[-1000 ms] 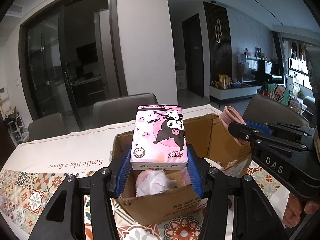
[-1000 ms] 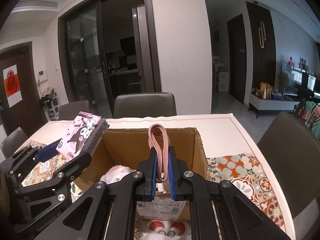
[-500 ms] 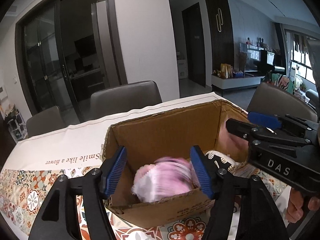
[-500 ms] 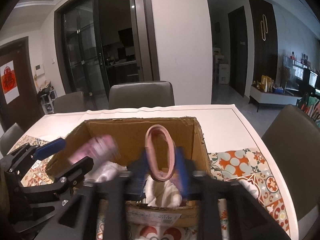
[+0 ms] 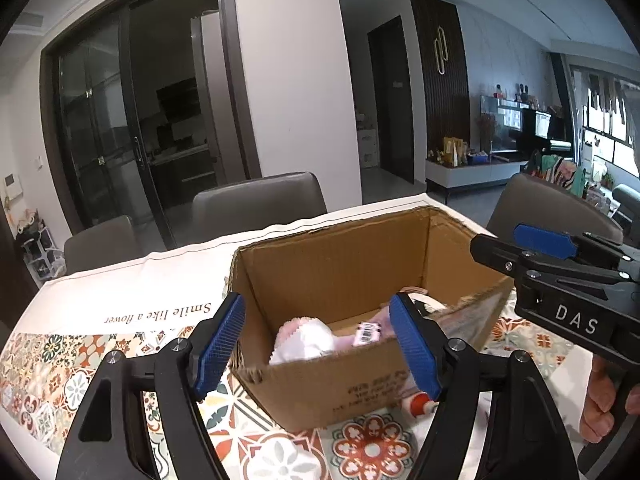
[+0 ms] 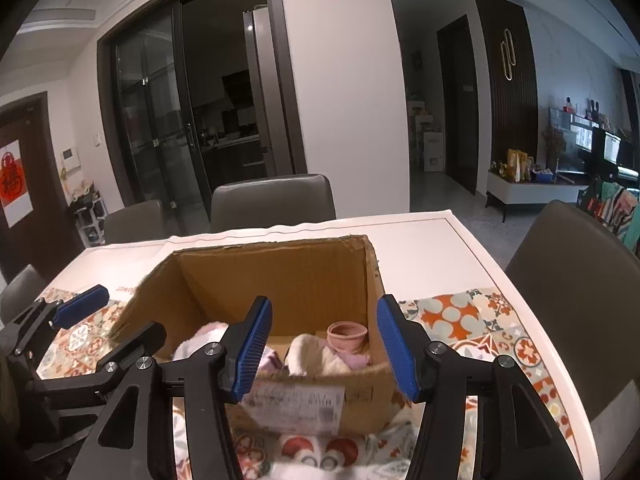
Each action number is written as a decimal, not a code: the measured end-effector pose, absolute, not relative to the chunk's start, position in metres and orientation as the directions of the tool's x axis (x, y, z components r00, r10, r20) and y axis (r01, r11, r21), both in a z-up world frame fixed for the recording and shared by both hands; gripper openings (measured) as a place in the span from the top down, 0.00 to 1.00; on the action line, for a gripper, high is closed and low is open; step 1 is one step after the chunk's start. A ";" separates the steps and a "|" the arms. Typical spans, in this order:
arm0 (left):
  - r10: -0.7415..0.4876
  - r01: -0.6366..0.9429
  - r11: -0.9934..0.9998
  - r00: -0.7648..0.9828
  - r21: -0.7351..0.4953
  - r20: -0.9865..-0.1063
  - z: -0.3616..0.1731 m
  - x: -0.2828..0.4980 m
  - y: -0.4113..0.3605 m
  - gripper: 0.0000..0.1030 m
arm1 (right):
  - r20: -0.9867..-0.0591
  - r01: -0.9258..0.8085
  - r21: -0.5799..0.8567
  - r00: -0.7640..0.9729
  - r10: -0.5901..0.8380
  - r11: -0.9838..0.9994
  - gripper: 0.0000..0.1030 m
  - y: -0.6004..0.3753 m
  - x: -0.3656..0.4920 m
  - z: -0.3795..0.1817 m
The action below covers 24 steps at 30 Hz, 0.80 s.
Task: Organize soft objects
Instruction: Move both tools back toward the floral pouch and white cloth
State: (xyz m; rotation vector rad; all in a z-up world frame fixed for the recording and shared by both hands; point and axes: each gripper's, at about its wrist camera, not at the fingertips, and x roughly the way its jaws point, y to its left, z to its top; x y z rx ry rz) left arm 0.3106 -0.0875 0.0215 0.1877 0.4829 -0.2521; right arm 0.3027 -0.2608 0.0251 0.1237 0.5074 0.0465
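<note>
While both grippers are hanging wide open and empty, the soft things are lying inside the cardboard box.

On the left, the left gripper is spreading its blue pads either side of the box's near corner, gripping nothing; inside the box, a white and pink fluffy cloth is sitting beside a pink tissue pack showing its barcode end. Further right, the right gripper is holding its fingers far apart over the near wall, with a pink band resting on pale cloths near the box's right wall. The box is standing on a patterned tablecloth covering the white table, with grey chairs beyond.
</note>
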 end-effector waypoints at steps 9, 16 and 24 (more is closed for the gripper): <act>-0.216 0.296 0.949 0.861 0.109 -0.460 0.031 0.274 -0.085 0.24 | -0.470 -0.018 0.141 0.879 0.083 0.990 0.45 -0.264 0.265 0.034; -0.228 0.304 0.949 0.844 0.084 -0.486 0.024 0.250 -0.083 0.23 | -0.465 -0.024 0.125 0.881 0.080 0.992 0.45 -0.264 0.238 0.035; -0.232 0.317 0.945 0.816 0.075 -0.529 0.008 0.227 -0.088 0.19 | -0.486 -0.031 0.125 0.869 0.089 0.992 0.39 -0.266 0.217 0.023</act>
